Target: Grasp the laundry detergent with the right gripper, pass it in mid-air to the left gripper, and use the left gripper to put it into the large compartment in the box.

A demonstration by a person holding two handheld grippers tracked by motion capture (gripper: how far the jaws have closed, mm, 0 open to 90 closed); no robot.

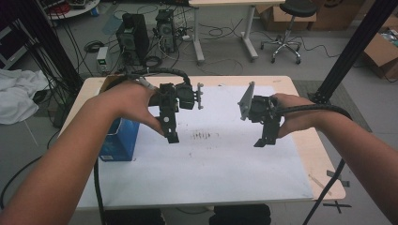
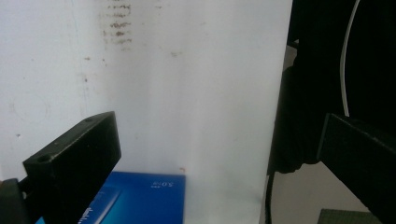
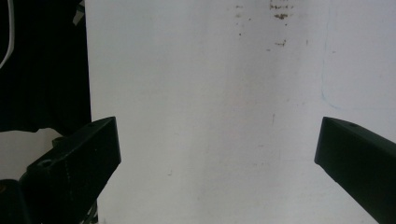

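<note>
- At far left we see the blue box (image 1: 120, 139) standing on the table's white sheet (image 1: 225, 164) (near its left edge)
- Just right of it, our left tongs (image 1: 172, 136) hover spread wide, empty
- Our right tongs (image 1: 264, 139) likewise gape, holding nothing

The blue box (image 1: 120, 139) is partly hidden by the left forearm in the high view and cut off by the lower edge in the left gripper view, its print too small to be read.
</note>
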